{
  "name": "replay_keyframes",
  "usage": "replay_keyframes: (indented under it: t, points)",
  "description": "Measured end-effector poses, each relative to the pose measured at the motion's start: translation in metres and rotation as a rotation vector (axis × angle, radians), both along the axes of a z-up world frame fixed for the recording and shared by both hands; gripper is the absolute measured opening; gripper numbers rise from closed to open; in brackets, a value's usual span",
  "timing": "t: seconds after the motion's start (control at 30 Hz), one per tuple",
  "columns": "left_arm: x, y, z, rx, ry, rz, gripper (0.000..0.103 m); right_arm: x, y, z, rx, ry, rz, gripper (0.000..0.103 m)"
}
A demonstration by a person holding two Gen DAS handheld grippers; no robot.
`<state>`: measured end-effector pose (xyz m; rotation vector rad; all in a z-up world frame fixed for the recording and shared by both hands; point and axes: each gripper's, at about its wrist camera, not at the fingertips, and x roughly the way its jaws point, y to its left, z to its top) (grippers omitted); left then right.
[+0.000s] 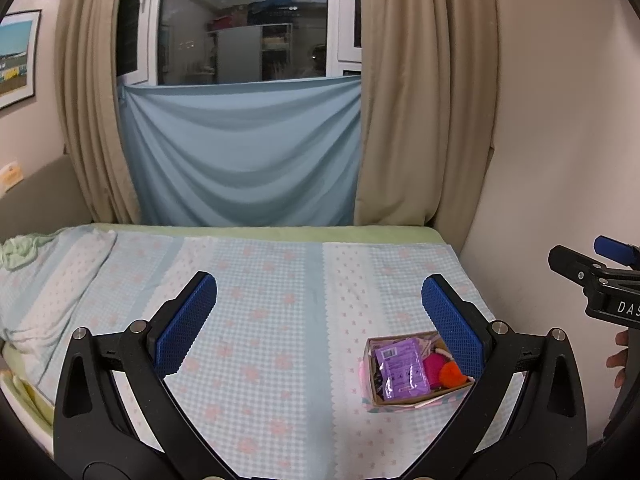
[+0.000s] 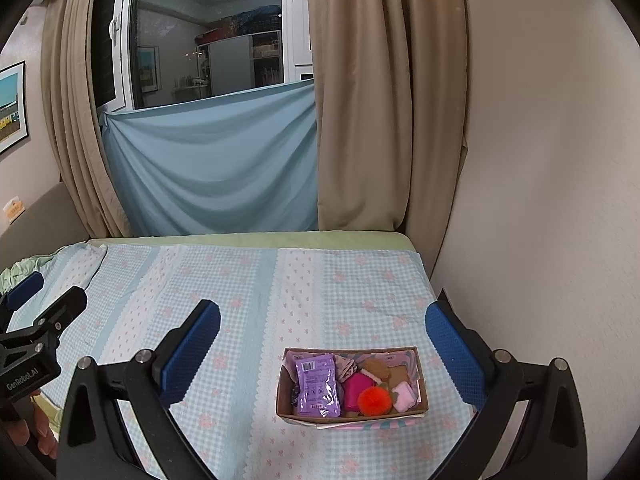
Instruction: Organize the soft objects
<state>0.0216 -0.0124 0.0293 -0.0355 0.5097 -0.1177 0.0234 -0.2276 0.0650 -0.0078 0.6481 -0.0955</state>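
Note:
A small cardboard box point(image 2: 422, 374) sits on the checked bedspread point(image 2: 248, 320) near the front right. It holds a purple packet point(image 2: 317, 385), an orange pompom point(image 2: 375, 400), a magenta item point(image 2: 354, 389), a white-pink item point(image 2: 404, 396) and brown pieces. The box also shows in the left wrist view point(image 1: 370, 376), partly behind the right finger point(image 1: 452, 320). My left gripper point(image 1: 319, 304) is open and empty above the bed, left of the box. My right gripper point(image 2: 323, 336) is open and empty, just above and behind the box.
A wall point(image 2: 540, 200) runs close along the bed's right side. Beige curtains point(image 2: 360, 120) and a blue sheet point(image 2: 216, 168) hang behind the bed. A crumpled green cloth point(image 1: 18, 250) lies at the far left. Each gripper shows at the edge of the other's view.

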Motion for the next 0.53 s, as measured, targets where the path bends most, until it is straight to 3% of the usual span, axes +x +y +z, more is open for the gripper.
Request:
replay_keyframes:
  t: [0.3, 0.53]
  points:
    - [0.003, 0.008, -0.004, 0.013, -0.008, 0.035, 0.102, 0.014, 0.004, -0.006, -0.001, 0.015, 0.021, 0.102]
    - [0.023, 0.019, -0.021, -0.002, 0.037, 0.028, 0.103, 0.035, 0.009, -0.028, 0.020, 0.070, 0.014, 0.102]
